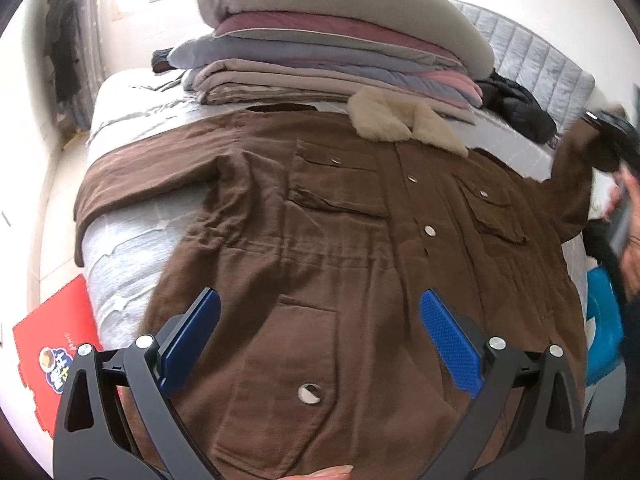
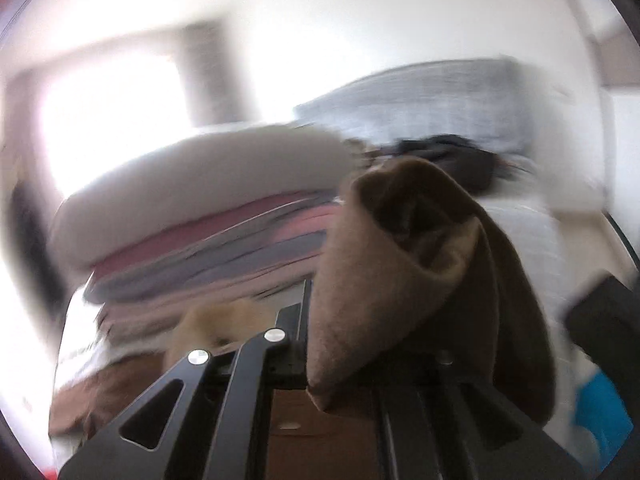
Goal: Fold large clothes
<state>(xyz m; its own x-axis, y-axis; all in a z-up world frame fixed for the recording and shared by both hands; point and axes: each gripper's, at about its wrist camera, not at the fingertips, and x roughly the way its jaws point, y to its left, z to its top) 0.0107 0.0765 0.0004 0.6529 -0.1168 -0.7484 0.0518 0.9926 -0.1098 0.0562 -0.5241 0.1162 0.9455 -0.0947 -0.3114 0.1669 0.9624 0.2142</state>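
A brown jacket with a cream fleece collar lies front-up, spread over the bed. My left gripper hovers above its lower front, blue pads wide apart, open with nothing between them. At the right edge of the left wrist view, my right gripper lifts the jacket's right sleeve off the bed. In the blurred right wrist view the brown sleeve cuff bunches up over my right gripper, whose fingers are shut on it; the fingertips are hidden by the cloth.
A tall stack of folded blankets sits at the far side of the bed, with a black garment to its right. A red box lies on the floor at the left. A blue object sits at the right.
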